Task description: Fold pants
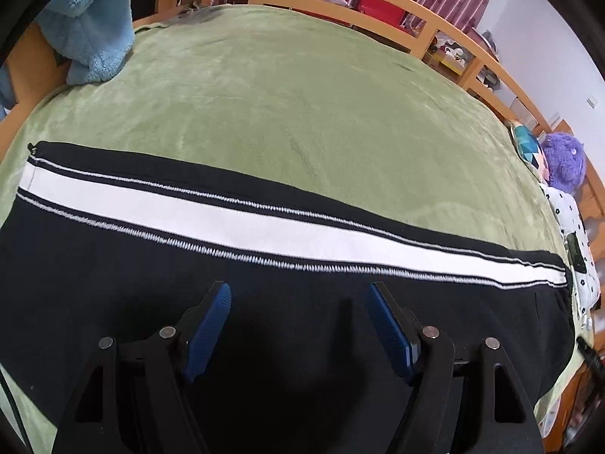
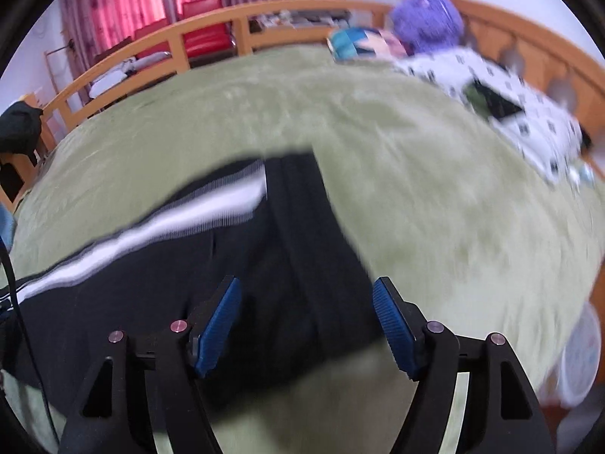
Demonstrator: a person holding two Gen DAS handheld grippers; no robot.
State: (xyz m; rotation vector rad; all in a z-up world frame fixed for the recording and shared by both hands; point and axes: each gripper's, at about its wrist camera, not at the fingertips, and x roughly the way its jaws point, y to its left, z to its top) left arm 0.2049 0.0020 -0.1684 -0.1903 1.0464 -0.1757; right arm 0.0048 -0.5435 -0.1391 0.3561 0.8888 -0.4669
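Note:
Black pants (image 1: 264, 321) with a white side stripe (image 1: 264, 223) lie flat across the green blanket (image 1: 283, 94) on the bed. My left gripper (image 1: 298, 295) is open and empty, hovering just above the black fabric below the stripe. In the right wrist view the pants (image 2: 189, 283) show their waistband end (image 2: 298, 196), blurred by motion. My right gripper (image 2: 306, 295) is open and empty above that end, its right finger over the blanket (image 2: 453, 227).
A light blue fleece (image 1: 90, 19) hangs at the far left corner. A wooden bed rail (image 1: 378, 3) runs along the far side. A purple plush toy (image 1: 563, 162), a patterned cushion (image 2: 359, 41) and a white dotted cloth (image 2: 510, 106) lie at the right end.

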